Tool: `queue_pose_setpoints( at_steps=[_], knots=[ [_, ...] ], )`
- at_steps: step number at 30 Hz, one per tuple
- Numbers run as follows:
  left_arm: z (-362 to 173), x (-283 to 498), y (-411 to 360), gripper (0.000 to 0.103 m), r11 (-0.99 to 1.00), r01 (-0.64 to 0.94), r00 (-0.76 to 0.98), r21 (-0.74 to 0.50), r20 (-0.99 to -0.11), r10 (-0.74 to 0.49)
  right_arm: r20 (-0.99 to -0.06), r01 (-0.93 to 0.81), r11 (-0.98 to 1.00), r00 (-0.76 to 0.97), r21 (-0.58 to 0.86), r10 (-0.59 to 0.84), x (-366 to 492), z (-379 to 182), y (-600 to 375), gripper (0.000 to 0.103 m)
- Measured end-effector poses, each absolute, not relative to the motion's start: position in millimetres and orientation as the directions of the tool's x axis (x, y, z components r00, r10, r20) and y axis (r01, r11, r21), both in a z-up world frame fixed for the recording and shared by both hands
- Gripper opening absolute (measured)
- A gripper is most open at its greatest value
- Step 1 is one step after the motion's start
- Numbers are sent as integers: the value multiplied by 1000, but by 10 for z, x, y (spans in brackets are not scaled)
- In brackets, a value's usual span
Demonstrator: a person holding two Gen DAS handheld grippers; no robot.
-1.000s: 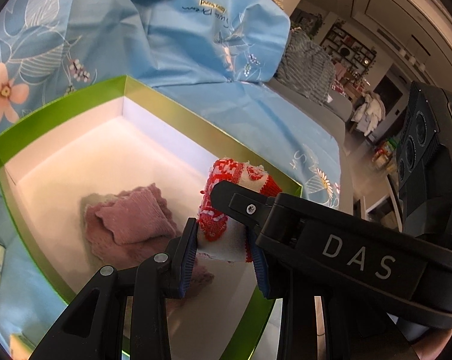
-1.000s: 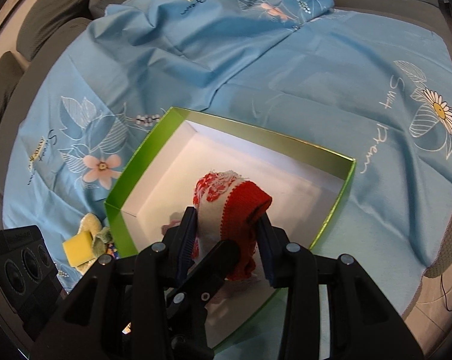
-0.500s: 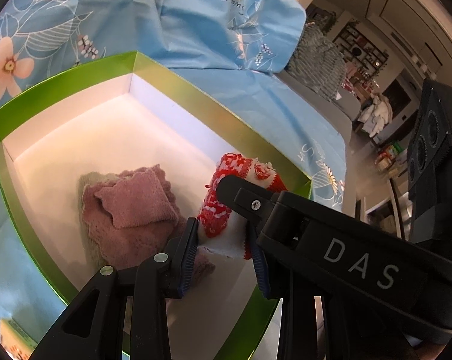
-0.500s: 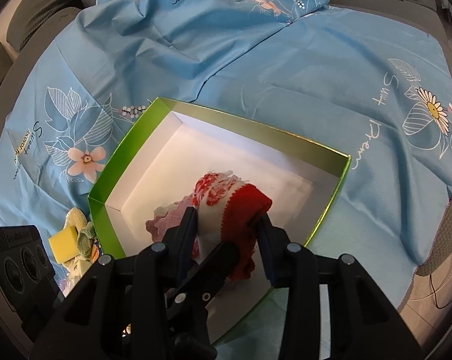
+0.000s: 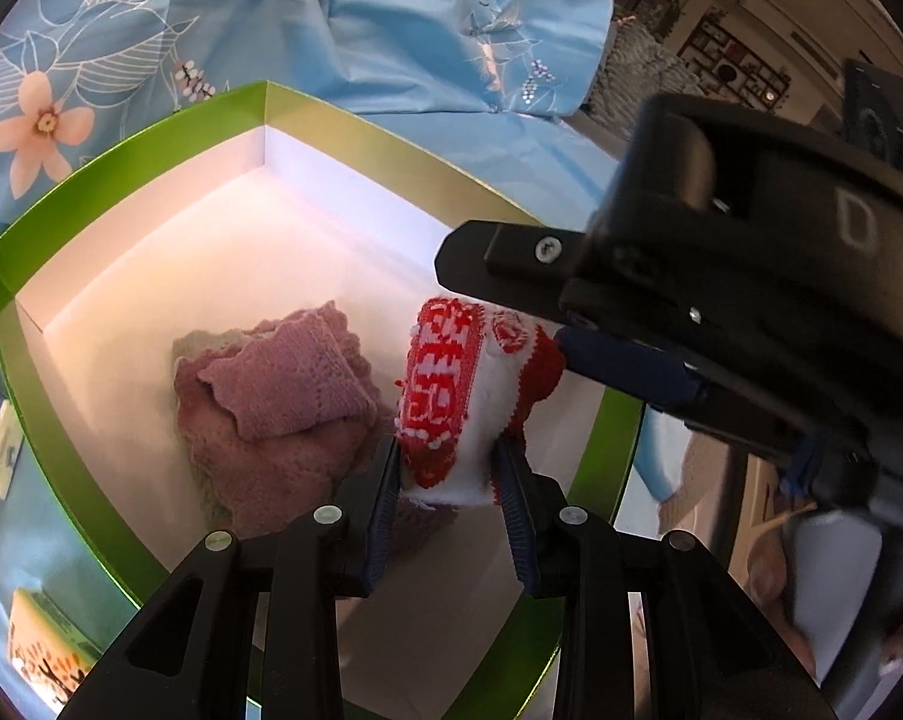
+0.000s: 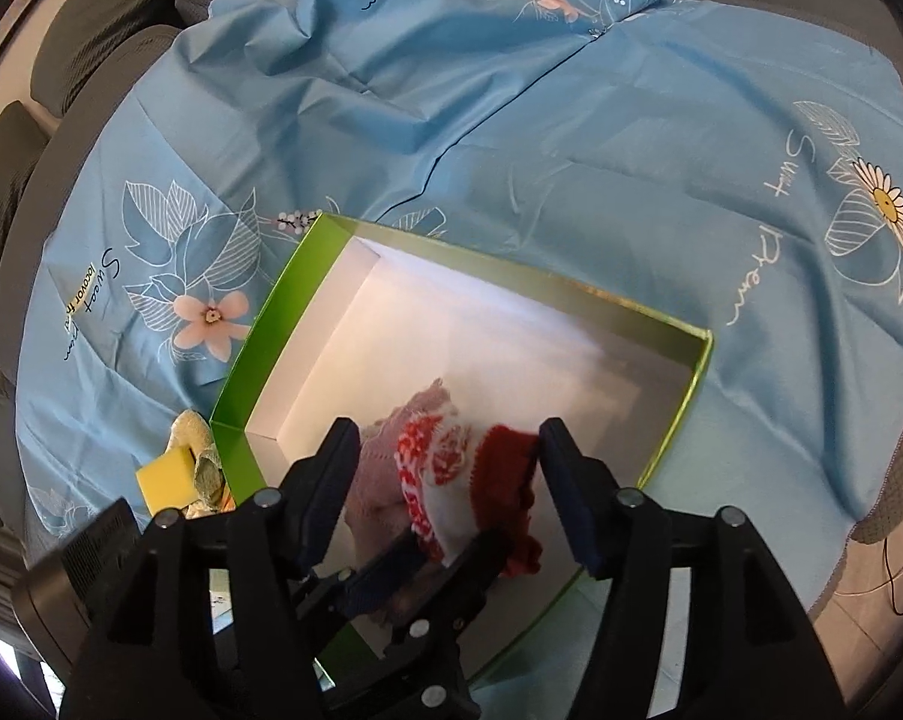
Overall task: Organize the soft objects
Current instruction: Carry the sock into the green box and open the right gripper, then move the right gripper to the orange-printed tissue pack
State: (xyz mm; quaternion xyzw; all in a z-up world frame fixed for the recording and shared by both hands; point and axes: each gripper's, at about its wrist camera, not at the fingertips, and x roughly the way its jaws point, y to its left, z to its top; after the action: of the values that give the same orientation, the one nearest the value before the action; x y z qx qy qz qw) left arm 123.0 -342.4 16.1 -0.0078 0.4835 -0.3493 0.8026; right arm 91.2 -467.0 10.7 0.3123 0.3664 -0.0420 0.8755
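The left hand-held gripper [image 5: 451, 480] pinches the red-and-white knit cloth [image 5: 451, 396] over the green box [image 5: 139, 138]. The right hand-held gripper [image 6: 445, 462] is opening, pads off the cloth between them. A pink cloth [image 5: 277, 402] lies just left.

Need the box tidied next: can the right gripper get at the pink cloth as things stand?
Probably not directly. The red and white sock, pinched by the left gripper, sits between the right gripper's opening jaws and covers much of the pink cloth.
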Motion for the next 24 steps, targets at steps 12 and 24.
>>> queue_pose_setpoints(
  at_steps=[12, 24],
  knots=[
    [378, 1063, -3140, 35, 775, 528, 343, -348, -747, -569, -690, 342, 811, 716, 476, 103, 792, 100, -4752, 74],
    [633, 814, -1813, 65, 915, 205, 575, -349, -713, -401, -534, 47, 826, 784, 561, 317, 696, 403, -4252, 81]
  ],
)
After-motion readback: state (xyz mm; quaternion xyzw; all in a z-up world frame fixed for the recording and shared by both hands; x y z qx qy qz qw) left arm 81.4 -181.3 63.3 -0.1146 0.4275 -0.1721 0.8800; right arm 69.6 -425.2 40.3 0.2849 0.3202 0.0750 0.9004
